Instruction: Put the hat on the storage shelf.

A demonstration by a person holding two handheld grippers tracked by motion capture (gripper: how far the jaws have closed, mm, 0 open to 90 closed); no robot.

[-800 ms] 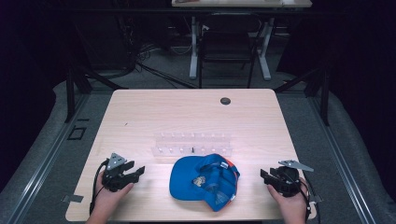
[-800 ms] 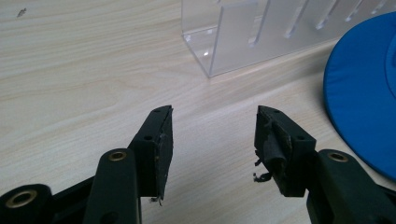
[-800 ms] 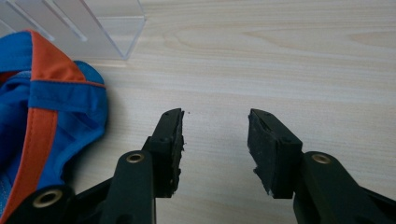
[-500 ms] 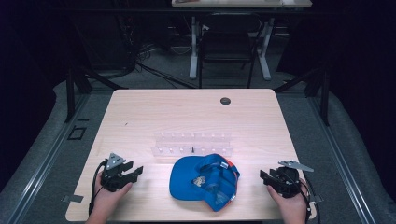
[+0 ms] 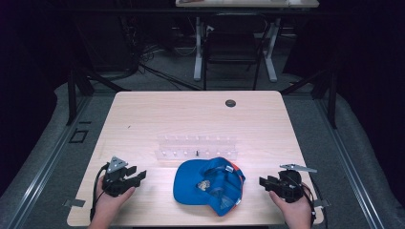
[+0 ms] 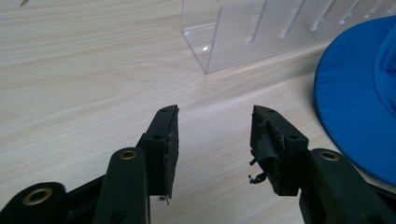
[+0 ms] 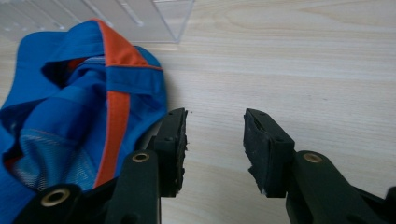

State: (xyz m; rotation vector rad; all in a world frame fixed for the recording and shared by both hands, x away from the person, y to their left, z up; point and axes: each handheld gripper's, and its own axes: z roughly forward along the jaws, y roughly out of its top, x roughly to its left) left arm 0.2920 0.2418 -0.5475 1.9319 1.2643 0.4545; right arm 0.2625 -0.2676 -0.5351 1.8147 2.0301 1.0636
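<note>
A lab or recording studio: a lone wooden bench (image 5: pixel 143 119) on grey carpet, dark surroundings, loose cables (image 5: pixel 157 71) on the floor, another desk's legs (image 5: pixel 198 52) beyond its far edge.

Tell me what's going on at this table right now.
A person sits at a wooden table with a gripper in each hand. A blue cap with orange trim lies between them, just in front of a clear rack. The left gripper rests on the table to the cap's left, the right gripper to its right. Both have their jaws open and hold nothing. Nothing is touching the cap yet.
</note>
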